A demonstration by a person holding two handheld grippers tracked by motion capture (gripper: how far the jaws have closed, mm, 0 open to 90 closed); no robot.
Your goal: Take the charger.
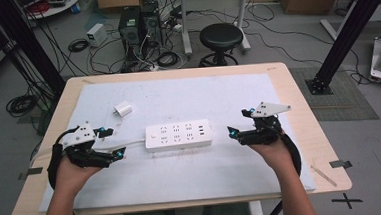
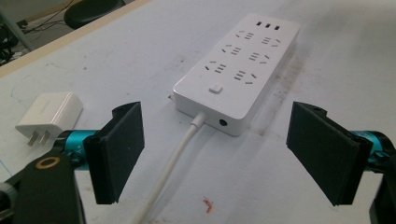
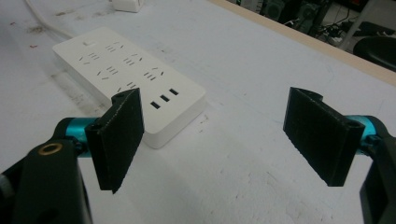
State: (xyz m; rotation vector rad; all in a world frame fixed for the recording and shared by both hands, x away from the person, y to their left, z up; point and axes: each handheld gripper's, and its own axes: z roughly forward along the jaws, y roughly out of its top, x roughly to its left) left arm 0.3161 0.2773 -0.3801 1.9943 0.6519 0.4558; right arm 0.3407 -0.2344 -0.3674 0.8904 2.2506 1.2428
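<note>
Two tools, left tool [image 1: 113, 142] and right tool [image 1: 240, 122], spread wide, empty, flanking power strip [image 1: 178, 134]

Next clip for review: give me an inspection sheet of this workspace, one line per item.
Surface: white mat on a wooden table, scuffed and stained.
Job's things: white power strip lying flat mid-mat; white charger plug apart from it, behind and left.
Clutter: small red mark on the mat.
Grippers: left claw and right claw both open, empty, flanking the strip.
Cables: strip's white cord runs off toward the left.
Surroundings: black stool, computer towers, floor cables.
</note>
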